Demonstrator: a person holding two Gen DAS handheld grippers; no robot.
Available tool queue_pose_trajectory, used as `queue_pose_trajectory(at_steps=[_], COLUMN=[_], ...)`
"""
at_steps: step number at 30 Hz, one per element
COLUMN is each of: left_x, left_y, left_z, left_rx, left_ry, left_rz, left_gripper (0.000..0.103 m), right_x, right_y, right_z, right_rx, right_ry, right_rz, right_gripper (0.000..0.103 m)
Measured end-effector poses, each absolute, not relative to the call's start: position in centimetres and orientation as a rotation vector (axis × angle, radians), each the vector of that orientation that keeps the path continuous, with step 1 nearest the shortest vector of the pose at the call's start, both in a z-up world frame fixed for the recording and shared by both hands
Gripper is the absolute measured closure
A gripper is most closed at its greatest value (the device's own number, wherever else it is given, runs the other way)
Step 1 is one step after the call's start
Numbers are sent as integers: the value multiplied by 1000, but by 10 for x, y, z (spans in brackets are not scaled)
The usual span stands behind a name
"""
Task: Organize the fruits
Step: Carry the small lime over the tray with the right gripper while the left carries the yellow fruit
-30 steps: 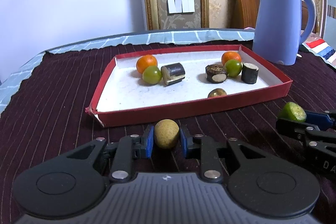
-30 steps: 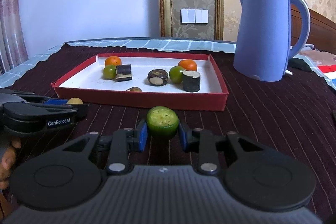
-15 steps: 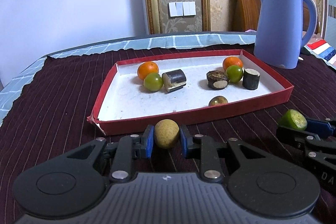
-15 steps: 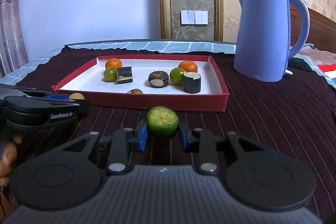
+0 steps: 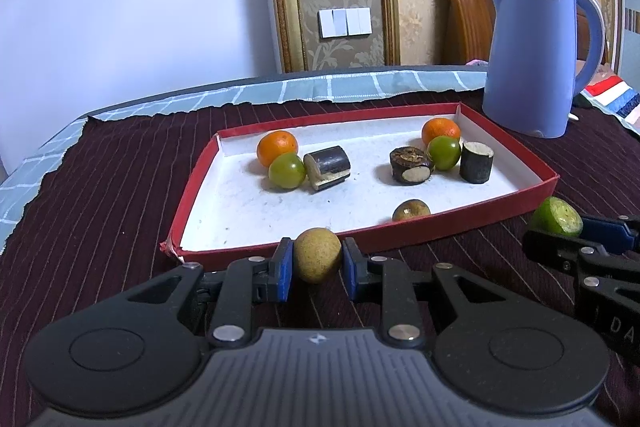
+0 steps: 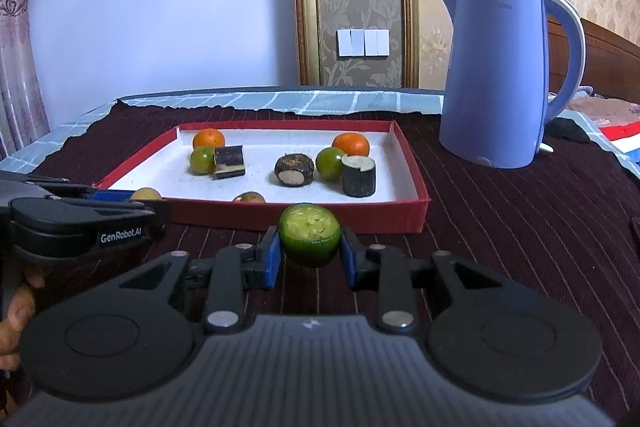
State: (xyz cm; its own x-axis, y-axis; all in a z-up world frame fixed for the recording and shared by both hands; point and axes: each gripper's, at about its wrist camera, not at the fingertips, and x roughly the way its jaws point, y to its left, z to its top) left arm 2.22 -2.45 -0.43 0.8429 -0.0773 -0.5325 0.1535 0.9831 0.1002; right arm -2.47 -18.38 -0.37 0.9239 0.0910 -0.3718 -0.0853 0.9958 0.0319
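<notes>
My left gripper point(image 5: 317, 269) is shut on a tan round fruit point(image 5: 317, 254), held above the cloth just before the near wall of the red tray point(image 5: 188, 195). My right gripper point(image 6: 310, 259) is shut on a cut green lime point(image 6: 309, 233), held before the tray's near wall point(image 6: 360, 217). In the tray lie two oranges point(image 5: 277, 147), two green fruits point(image 5: 286, 169), three dark cane pieces point(image 5: 328, 167) and a brown round fruit point(image 5: 411, 210). The lime also shows at the right of the left wrist view point(image 5: 557, 216). The tan fruit shows at the left of the right wrist view point(image 6: 146, 193).
A blue kettle point(image 6: 504, 75) stands behind and right of the tray on the dark striped cloth point(image 6: 500, 211). A wooden chair point(image 5: 460, 15) and the wall are behind the table. The table's left edge point(image 5: 24, 179) is near.
Both grippers have risen and drawn back a little with their fruits still held; the tray now sits lower and farther in both views.
</notes>
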Motion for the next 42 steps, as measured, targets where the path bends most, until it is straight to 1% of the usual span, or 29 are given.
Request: queue_pose_trajectory(at_steps=[26, 42], left_x=[43, 69], left_y=[-27, -31], left_z=[6, 9], left_rx=[144, 163], left_ry=[547, 554], left_rz=[-97, -68], left_gripper=[78, 78], right_x=[-11, 18], right_y=[-178, -181], right_z=[17, 27], right_rx=[-8, -23], right_ry=[345, 353], right_rz=[87, 74], right_gripper=[74, 74])
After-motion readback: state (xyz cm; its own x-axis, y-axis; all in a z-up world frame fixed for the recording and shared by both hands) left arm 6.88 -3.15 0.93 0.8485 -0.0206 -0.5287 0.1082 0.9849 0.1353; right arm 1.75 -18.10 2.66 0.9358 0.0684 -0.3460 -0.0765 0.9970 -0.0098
